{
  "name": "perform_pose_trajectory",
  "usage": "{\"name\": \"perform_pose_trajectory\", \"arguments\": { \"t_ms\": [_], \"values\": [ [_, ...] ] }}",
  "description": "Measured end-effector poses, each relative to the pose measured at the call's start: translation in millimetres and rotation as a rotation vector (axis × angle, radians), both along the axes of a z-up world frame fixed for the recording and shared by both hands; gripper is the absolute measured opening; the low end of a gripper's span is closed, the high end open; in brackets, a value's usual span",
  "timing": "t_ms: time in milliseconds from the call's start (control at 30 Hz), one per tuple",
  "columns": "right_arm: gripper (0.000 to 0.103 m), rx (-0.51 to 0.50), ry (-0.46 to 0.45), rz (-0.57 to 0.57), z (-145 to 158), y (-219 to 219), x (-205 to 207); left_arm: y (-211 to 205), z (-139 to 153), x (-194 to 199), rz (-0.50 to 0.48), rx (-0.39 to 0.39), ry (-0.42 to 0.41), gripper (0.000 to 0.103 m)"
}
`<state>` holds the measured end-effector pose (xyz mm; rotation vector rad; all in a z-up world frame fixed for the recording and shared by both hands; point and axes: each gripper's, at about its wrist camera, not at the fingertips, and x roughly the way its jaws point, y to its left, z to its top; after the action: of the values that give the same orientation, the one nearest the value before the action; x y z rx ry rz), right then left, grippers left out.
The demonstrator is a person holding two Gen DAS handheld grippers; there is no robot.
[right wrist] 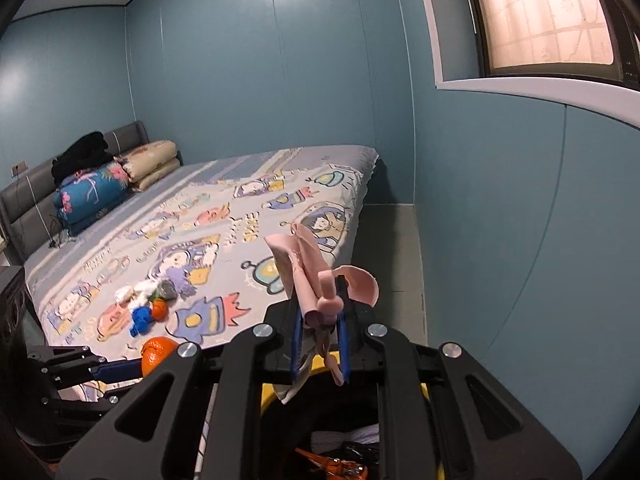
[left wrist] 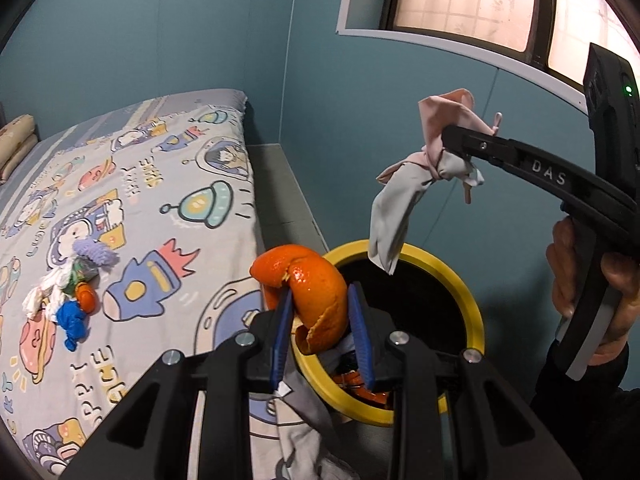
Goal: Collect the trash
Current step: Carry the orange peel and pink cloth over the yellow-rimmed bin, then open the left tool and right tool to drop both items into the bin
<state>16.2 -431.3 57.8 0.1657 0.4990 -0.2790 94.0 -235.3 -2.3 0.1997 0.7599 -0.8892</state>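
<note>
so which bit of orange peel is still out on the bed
The small orange peel in the trash pile on the bedsheet, beside the blue scrap. The large peel is clamped in the left gripper at the bin.

A home bedroom: bed (right wrist: 208, 216) with cartoon-print sheet, folded quilts (right wrist: 152, 164) at a padded headboard (right wrist: 24, 204), teal walls, curtained window (right wrist: 548, 20).

One bin (left wrist: 472, 300), two grippers (left wrist: 320, 320) (right wrist: 320, 340) (both gripping), one bed (left wrist: 160, 184)

Left wrist view: close above yellow-rimmed bin (left wrist: 472, 304), facing window wall. Right wrist view: above same bin (right wrist: 267, 394), facing along bed (right wrist: 240, 216). Shared: bed, bin.
</note>
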Motion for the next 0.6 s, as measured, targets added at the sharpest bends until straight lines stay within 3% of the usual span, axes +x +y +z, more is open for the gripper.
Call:
{"name": "perform_pose_trajectory", "arguments": {
  "t_ms": [600],
  "values": [
    [0.014, 0.052, 0.131, 0.002, -34, -21, 5, -41, -57, -15, -0.124, 0.096, 0.182, 0.026]
  ]
}}
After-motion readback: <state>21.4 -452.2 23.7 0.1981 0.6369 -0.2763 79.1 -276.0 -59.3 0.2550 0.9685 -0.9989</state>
